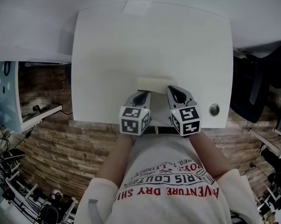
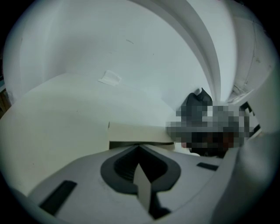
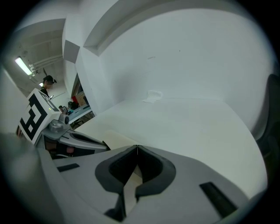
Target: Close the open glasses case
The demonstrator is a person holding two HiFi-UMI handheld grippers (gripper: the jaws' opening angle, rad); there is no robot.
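Two grippers address the cream glasses case (image 1: 154, 84) on the white worktop (image 1: 110, 47). The left gripper (image 1: 143, 93) and right gripper (image 1: 172, 90) both have their jaws pressed together, holding nothing. The case lies just ahead of the left jaws and ahead-left of the right jaws. It looks low and flat, so closing is probably at its last step. The next move likely calls for pressing the lid down with the tips.

Bright, even light; soft shadows; fisheye vignetting; near foreground blurred.
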